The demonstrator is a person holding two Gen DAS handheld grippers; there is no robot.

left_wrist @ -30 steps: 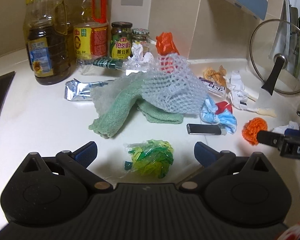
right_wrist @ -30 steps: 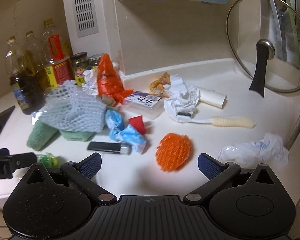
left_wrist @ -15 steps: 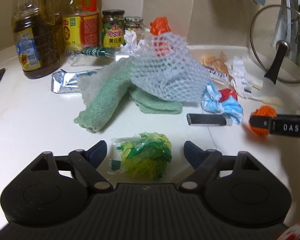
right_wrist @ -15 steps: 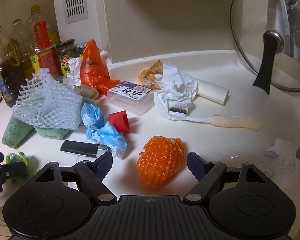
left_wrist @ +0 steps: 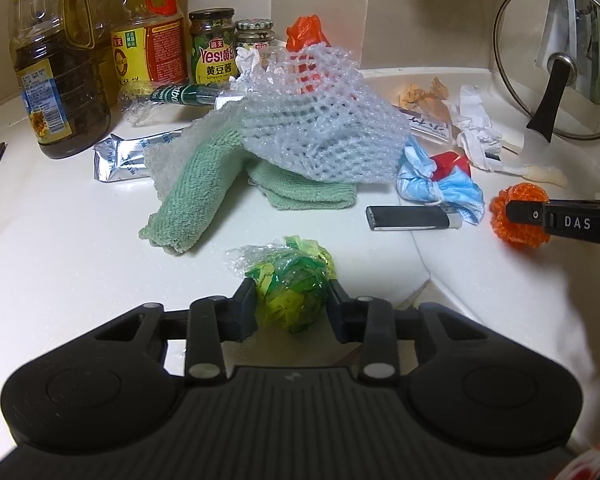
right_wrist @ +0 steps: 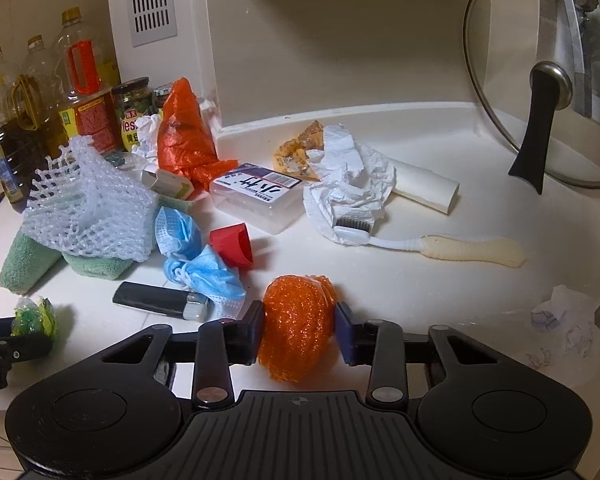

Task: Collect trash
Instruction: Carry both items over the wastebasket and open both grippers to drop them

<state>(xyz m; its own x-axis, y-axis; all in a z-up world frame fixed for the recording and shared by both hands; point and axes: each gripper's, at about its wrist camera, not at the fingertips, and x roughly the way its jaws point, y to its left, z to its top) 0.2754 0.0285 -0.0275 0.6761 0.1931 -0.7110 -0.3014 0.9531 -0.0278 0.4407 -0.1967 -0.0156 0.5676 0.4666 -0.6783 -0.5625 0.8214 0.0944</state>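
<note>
My left gripper [left_wrist: 293, 300] is shut on a crumpled green plastic wrapper [left_wrist: 290, 280] at the counter's front edge; the wrapper also shows at the far left of the right wrist view [right_wrist: 34, 316]. My right gripper [right_wrist: 299, 326] is shut on an orange mesh ball [right_wrist: 296, 332], which also shows at the right of the left wrist view [left_wrist: 516, 216]. Other trash lies behind: a blue face mask [right_wrist: 196, 260], a black lighter [right_wrist: 160, 300], white foam netting [right_wrist: 88, 208], an orange plastic bag [right_wrist: 184, 136] and crumpled white paper [right_wrist: 348, 176].
A green cloth [left_wrist: 204, 184] lies under the netting. Oil bottles [left_wrist: 56, 68] and jars [left_wrist: 214, 48] stand at the back left. A glass pot lid [right_wrist: 540, 92] leans at the back right. A toothbrush [right_wrist: 432, 244], a clear plastic box [right_wrist: 256, 196] and a clear bag [right_wrist: 560, 328] lie on the white counter [left_wrist: 60, 248].
Both grippers moved forward and down and closed: the left on the green wrapper, the right on the orange mesh ball. Both were open a second ago.
</note>
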